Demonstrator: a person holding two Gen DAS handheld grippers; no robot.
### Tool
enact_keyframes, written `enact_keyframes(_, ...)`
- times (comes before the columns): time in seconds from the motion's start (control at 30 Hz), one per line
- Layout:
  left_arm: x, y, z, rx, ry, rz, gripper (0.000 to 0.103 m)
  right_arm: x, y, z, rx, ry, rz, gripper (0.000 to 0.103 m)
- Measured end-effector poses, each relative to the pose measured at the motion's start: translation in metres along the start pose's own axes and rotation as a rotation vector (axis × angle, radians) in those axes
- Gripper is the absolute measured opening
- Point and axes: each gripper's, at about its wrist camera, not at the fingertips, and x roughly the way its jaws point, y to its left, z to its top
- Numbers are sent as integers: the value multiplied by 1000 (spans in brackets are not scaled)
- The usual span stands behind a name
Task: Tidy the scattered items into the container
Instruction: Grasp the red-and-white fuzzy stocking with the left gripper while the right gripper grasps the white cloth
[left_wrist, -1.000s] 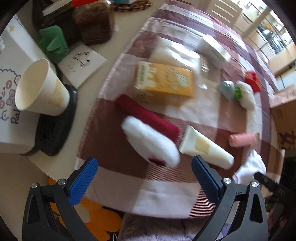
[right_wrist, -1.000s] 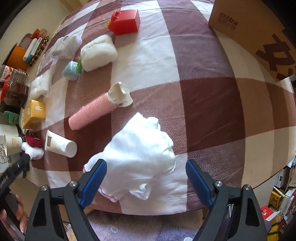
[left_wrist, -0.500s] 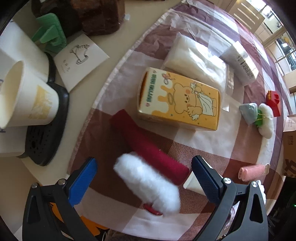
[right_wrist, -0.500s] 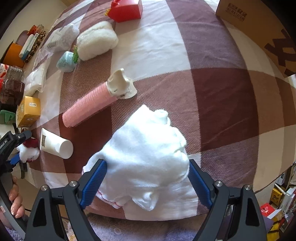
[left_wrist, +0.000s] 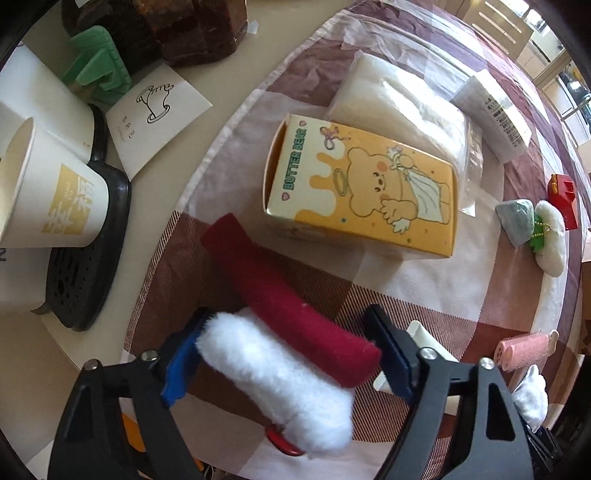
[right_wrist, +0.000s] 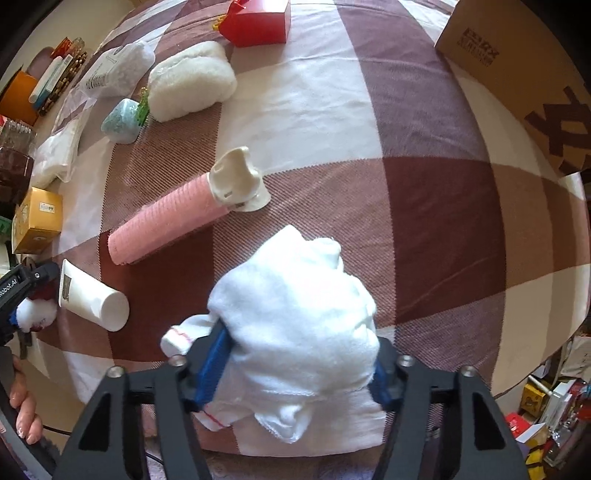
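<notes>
My left gripper (left_wrist: 288, 354) is shut on a red plush roll with white fluffy trim (left_wrist: 291, 321), which lies on the checked cloth between the blue pads. My right gripper (right_wrist: 295, 362) is shut on a crumpled white towel (right_wrist: 295, 321) near the table's front edge. A cardboard box (right_wrist: 524, 62) stands at the far right of the right wrist view. A pink roller (right_wrist: 170, 221) and a white tube (right_wrist: 92, 295) lie to the left of the towel.
A yellow Butter Bear box (left_wrist: 362, 188), a clear bag (left_wrist: 402, 99), a white packet (left_wrist: 495, 114), a red box (right_wrist: 258, 18), a fluffy white pouch (right_wrist: 192, 81) and a teal stone (right_wrist: 123, 122) lie on the cloth. A paper cup (left_wrist: 48, 184) stands left.
Both grippers moved forward and closed: the left one on the red and white plush roll, the right one on the white towel.
</notes>
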Motion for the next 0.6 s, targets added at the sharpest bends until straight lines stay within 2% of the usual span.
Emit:
enact_keyframes(0.07,-3,-1,0,-1,-13,6,68,-1,2,-1,-7,-6,0,47)
enact_keyframes(0.3,-10,2,-2,-9,-28,-11,55,-3,8,-4,-9,-15,37,27)
enact_keyframes(0.6,-29,5,-5,7,-54,-12,52,-17,18,-3,-18,-51,58,24)
